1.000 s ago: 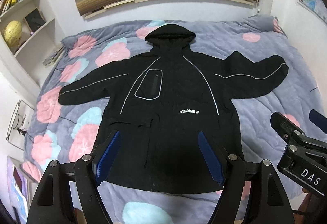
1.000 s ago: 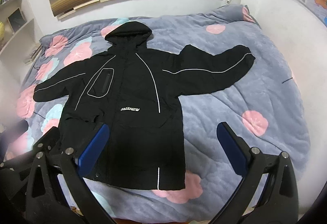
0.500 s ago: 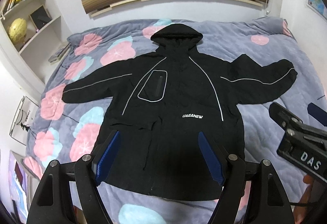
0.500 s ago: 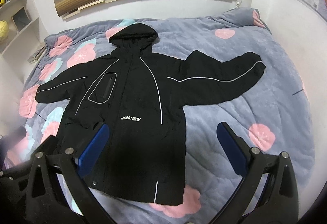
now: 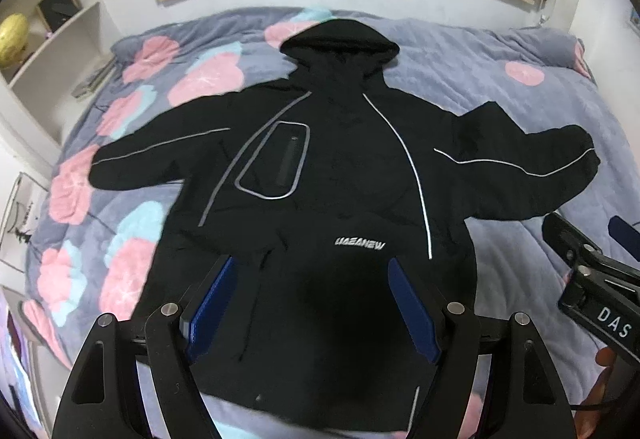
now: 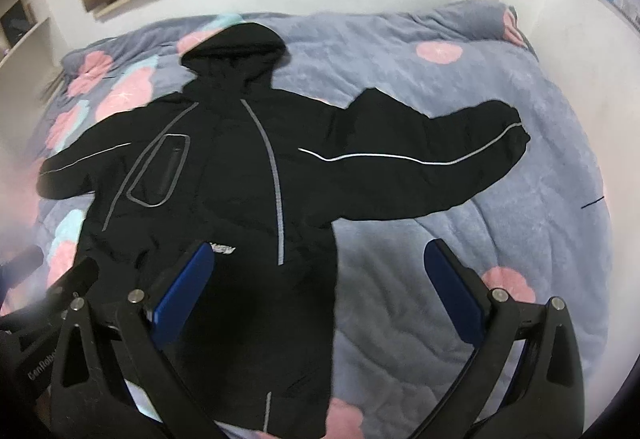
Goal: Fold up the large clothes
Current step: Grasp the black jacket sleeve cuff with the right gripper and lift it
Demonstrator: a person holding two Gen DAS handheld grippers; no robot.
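A black hooded jacket lies spread face-up on a bed with a flowered quilt, filling the centre of both views, hood at the top of the frame and hem at the bottom, so its long axis runs straight up and down the picture, away from the two claws. Its sleeves reach out to either side: one sleeve toward the left edge of the left wrist view, the other sleeve toward the right edge of the right wrist view. The left claw hangs above the lower body of the jacket, its blue pads wide apart and holding nothing. The right claw is also spread open and empty, one pad over the jacket's side edge and the other over bare quilt. The right claw therefore sits nearer the right-reaching sleeve, which lies up and to the right of it in its own view; the left claw is the nearer one to the left-reaching sleeve, up and to the left. No fold appears started, and a sleeve brought in across the chest looks like the likely first move, each claw taking its own side.
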